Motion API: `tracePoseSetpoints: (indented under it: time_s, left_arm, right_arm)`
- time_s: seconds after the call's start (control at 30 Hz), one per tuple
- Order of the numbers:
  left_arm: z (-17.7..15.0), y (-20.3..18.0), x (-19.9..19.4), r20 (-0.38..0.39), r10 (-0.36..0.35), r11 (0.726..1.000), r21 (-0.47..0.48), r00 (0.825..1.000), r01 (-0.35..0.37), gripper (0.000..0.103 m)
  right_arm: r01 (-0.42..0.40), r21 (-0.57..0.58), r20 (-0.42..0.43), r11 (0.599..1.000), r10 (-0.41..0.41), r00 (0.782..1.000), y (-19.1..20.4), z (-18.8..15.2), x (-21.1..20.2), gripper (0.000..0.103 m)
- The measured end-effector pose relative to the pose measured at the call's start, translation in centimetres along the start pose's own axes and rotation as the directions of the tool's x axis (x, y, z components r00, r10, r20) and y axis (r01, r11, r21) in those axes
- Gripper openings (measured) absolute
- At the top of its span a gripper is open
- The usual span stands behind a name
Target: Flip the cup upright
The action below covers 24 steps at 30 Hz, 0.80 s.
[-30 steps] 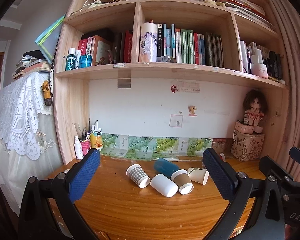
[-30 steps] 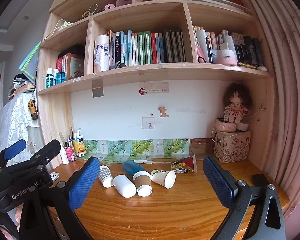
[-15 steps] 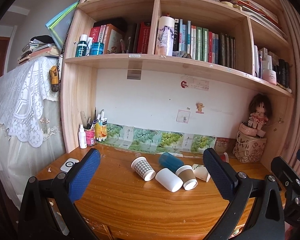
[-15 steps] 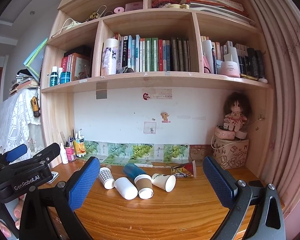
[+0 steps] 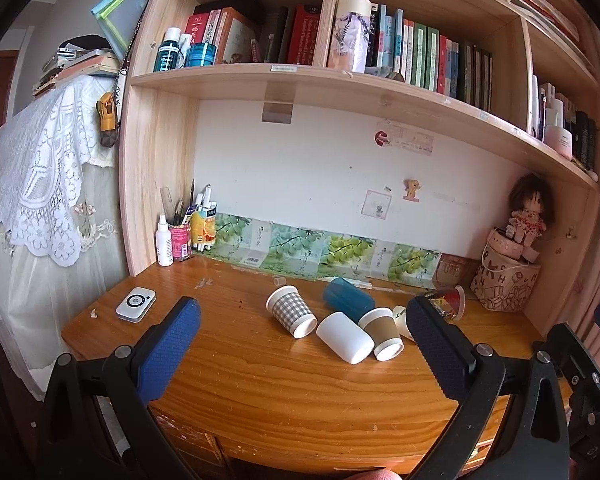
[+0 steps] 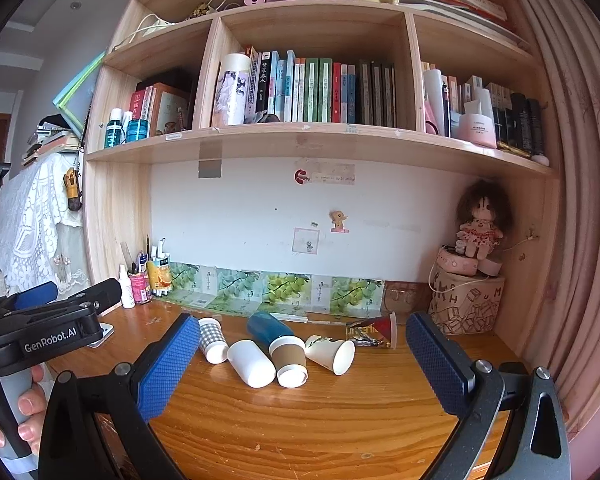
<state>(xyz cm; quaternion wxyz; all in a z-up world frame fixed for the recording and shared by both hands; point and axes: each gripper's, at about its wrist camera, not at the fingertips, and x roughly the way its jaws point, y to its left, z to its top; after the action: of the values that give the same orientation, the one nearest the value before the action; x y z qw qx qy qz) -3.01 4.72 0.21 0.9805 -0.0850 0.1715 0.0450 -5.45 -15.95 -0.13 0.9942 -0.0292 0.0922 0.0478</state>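
Now, in the left wrist view, the left hand-held gripper (image 5: pixel 302 350) has swung leftward and come lower than half a second ago, so the white remote (image 5: pixel 135 299) near the tabletop's left edge has come into sight and the cups look closer. Its jaws stand wide apart with nothing between them. The cups lie tipped over in a cluster toward the back middle of the tabletop (image 5: pixel 284 392): a checked cup (image 5: pixel 291 311), a white cup (image 5: pixel 345 337), a brown-sleeved cup (image 5: pixel 381 333) touching it, and a blue cup (image 5: pixel 348 298) behind them.

In the right wrist view, the right hand-held gripper (image 6: pixel 302 364) has also eased nearer, and its jaws are equally wide apart and empty. The same cups lie on their sides between the blue pads: checked cup (image 6: pixel 212 340), white cup (image 6: pixel 251 363), brown-sleeved cup (image 6: pixel 289 361), blue cup (image 6: pixel 265 327), and a leaf-printed paper cup (image 6: pixel 332 353) with its mouth toward the camera. A red-rimmed cup (image 6: pixel 374 331) lies behind it.

By my reading, this is the approach: no cup is touched yet, and nothing stands upright.
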Motion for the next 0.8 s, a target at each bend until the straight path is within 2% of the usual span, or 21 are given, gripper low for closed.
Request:
tracePoseSetpoints:
  time_s: [0.17,0.37,0.5,0.8]
  left_arm:
    - [0.6,0.1,2.5,-0.047,0.023,0.999,0.036,0.999,-0.021,0.103]
    - [1.7,-0.6,6.5,-0.124,0.013,0.997,0.081,0.992,-0.003,0.103]
    - [2.2,-1.0,10.2,-0.234,-0.017,0.998,0.060,0.972,0.032,0.103]
    - [2.6,-1.9,17.1,-0.400,-0.018,1.000,-0.026,0.916,0.009,0.103]
  right_arm:
    - [-0.023,0.020,-0.042,1.000,0.024,0.999,-0.2,0.0,2.5,0.103]
    - [-0.022,-0.003,-0.089,1.000,0.021,0.996,-0.2,-0.3,5.7,0.103]
    - [-0.019,-0.028,-0.118,0.999,0.016,0.993,-0.3,-0.5,8.2,0.103]
    - [-0.032,-0.058,-0.188,0.998,0.021,0.982,-0.6,-1.9,13.0,0.103]
